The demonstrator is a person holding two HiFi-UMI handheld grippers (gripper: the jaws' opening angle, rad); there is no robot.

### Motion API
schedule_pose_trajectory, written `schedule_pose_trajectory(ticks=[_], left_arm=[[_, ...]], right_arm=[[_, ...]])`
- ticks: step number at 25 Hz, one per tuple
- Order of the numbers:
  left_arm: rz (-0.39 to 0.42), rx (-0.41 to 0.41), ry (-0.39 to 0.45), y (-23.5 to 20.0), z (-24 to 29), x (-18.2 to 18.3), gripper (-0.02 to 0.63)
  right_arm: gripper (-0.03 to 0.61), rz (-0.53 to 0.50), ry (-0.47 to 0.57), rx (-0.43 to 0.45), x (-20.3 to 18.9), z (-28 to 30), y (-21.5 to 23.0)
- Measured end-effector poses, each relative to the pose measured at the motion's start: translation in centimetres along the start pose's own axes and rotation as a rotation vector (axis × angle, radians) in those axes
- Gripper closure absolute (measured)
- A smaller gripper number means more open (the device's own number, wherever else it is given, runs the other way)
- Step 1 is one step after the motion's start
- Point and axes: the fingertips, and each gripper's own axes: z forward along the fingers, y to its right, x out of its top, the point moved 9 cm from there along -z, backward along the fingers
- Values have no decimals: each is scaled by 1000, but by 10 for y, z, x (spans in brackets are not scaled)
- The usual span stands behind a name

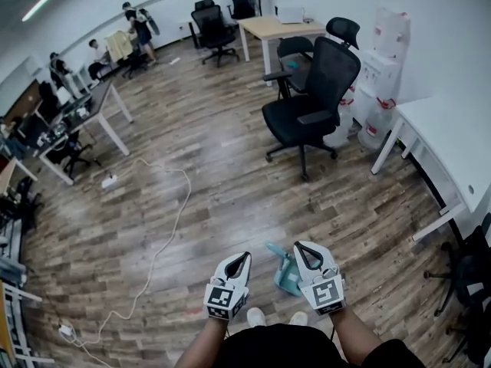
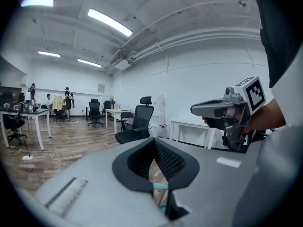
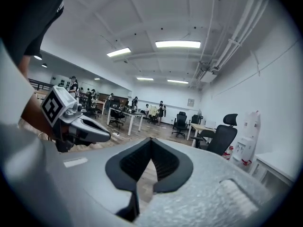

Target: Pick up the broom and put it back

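The room is a large office with a wooden floor (image 1: 215, 129), white walls and long ceiling lights.

In the head view a black office chair (image 1: 311, 102) stands in front of you. A white desk (image 1: 453, 140) is at the right, and a white cable (image 1: 175, 221) runs across the floor at the left. Some people (image 1: 138, 25) are at the far end. Your two grippers are at the bottom of this view, side by side and a little apart. The left gripper (image 1: 246, 256) and the right gripper (image 1: 298, 244) both have their jaws brought together at the tips. Between them, lower down on the floor, lies the teal broom (image 1: 282, 276). The right gripper covers its right part, so I cannot tell its full shape.

In the left gripper view, the left gripper (image 2: 152, 140) is clenched and nothing is pressed between its pads. Through the narrow gap below the tips you see the floor and a strip of the teal broom (image 2: 161, 187). The right gripper (image 2: 194, 109) is at the right, level with it.

In the right gripper view, the right gripper (image 3: 151, 139) is clenched too, and empty. Only the floor shows through its gap. The left gripper (image 3: 108, 136) is at the left and the office chair (image 3: 220, 138) at the right.
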Motion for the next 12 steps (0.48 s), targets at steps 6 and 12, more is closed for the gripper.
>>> schedule_pose_trajectory(ticks=[6,12], left_arm=[[4,-7,77,-4,6,25,595],[11,-25,115,-7,5,39,595]], right_arm=[[575,10,43,-21,19,-4,5],[575,20,74,-46,31,-3,5]])
